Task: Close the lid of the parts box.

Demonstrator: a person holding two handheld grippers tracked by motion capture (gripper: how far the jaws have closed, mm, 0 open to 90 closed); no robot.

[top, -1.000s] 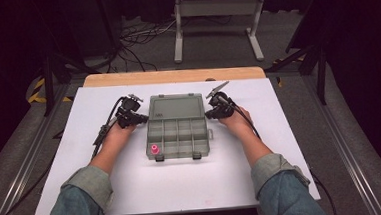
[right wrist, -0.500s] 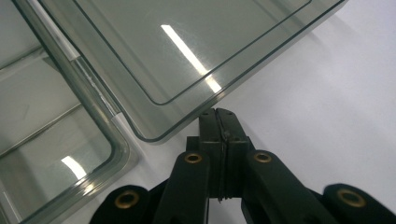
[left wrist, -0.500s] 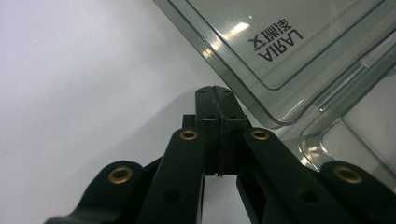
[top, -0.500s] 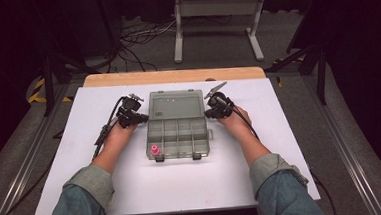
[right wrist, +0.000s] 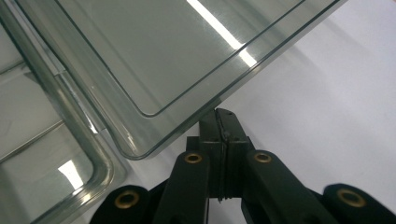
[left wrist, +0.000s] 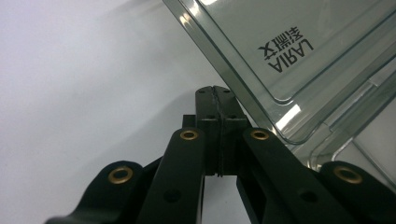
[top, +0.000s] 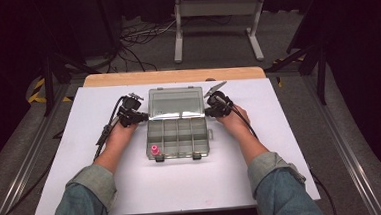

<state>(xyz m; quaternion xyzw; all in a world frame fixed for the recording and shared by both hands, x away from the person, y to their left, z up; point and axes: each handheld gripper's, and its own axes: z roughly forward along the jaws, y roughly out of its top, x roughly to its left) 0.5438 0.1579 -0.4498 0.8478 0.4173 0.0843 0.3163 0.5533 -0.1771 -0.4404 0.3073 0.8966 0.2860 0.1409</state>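
A clear plastic compartment box [top: 179, 134] stands mid-table with its lid [top: 175, 102] swung open at the far side. A small pink piece [top: 154, 150] lies in the box's front left compartment. My left gripper [top: 142, 117] sits at the lid's left edge and is shut with nothing between its jaws. In the left gripper view the gripper [left wrist: 215, 91] touches the rim of the lid [left wrist: 280, 51], which carries printed lettering. My right gripper [top: 209, 111] is shut at the lid's right edge. In the right gripper view the gripper [right wrist: 224, 115] lies just under the tilted lid [right wrist: 154, 51].
The white tabletop [top: 280, 132] has open room on both sides and in front of the box. A wooden strip [top: 174, 76] runs along the far edge. Cables and a metal stand [top: 217, 8] are on the floor beyond. Two dark latches [top: 159, 158] stick out at the box's front.
The lid's far edge has shifted farther up in the high view, so the lid looks taller. Both grippers have stayed at its side edges, still shut.
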